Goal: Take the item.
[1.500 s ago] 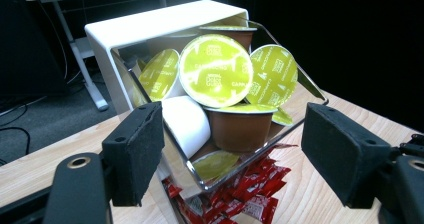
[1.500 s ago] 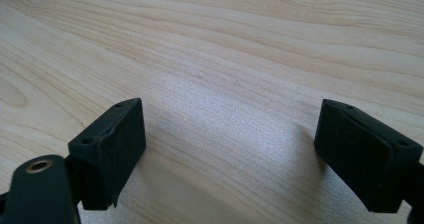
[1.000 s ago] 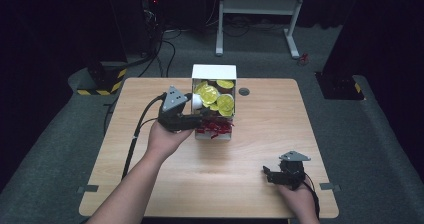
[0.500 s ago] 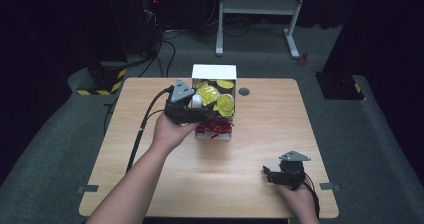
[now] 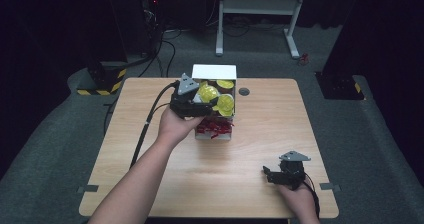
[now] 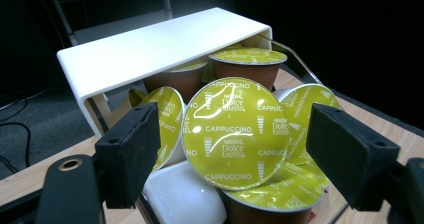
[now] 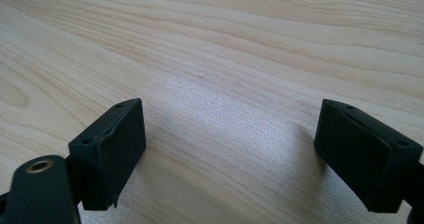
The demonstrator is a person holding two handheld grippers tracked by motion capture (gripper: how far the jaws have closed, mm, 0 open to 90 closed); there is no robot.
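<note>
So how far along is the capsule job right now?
Early. No capsule looks lifted out yet: the box is full. In hand: the left gripper has just been opening, and a Cappuccino capsule sits between its pads, ungripped. The right gripper rests open over bare table. Gripping and lifting remain.

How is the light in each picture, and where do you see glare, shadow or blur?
High view: the table is lit, the room around it dark. Left gripper view: white glare streaks on the front capsule's lid; the left gripper near the lens looks soft. Right gripper view: even light, with a pale sheen on the wood between the right gripper's pads.
</note>
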